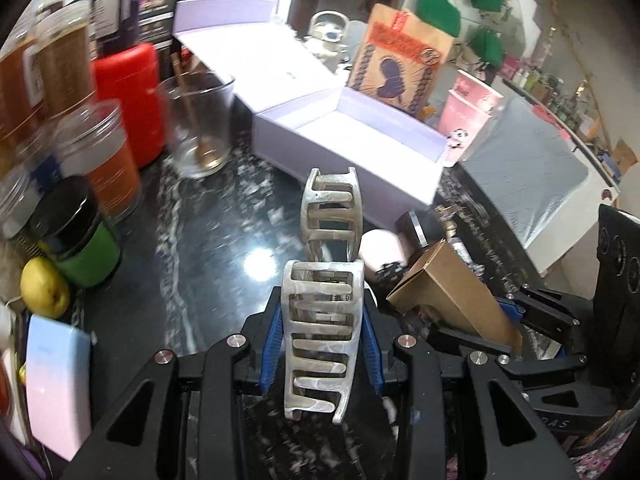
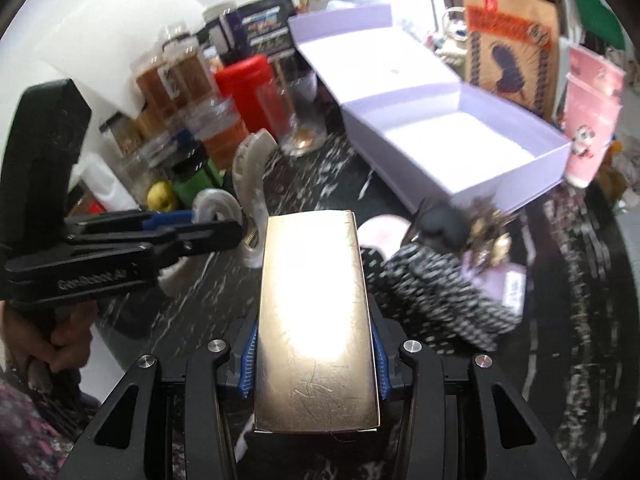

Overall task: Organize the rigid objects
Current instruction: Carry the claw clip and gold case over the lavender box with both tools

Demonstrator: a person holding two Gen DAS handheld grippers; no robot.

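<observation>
Clamped between the blue pads of the left gripper (image 1: 322, 344), a marbled grey hair claw clip (image 1: 320, 320) fills the 6 o'clock foreground of the left wrist view, teeth pointing away toward the open lilac box (image 1: 360, 152) at 12 o'clock. That box looks empty, its white floor bare and its lid folded back toward 11 o'clock. At 9 o'clock stand jars, a red canister (image 1: 130, 100) and a clear glass (image 1: 200, 124) with what seems a thin stick in it; at 3 o'clock the right gripper (image 1: 516, 312) carries a brown carton (image 1: 452, 296). From the right wrist view, that same gold-brown carton (image 2: 318, 320) sits squeezed between the right gripper's (image 2: 316, 360) pads at 6 o'clock, with the lilac box (image 2: 460, 140) at 1 o'clock and the clip-bearing left gripper (image 2: 216, 224) at 9 o'clock. Both items appear lifted off the dark marbled counter (image 2: 580, 280), so the carry step seems underway; next, each should travel over the box rim and be released inside without collision.
</observation>
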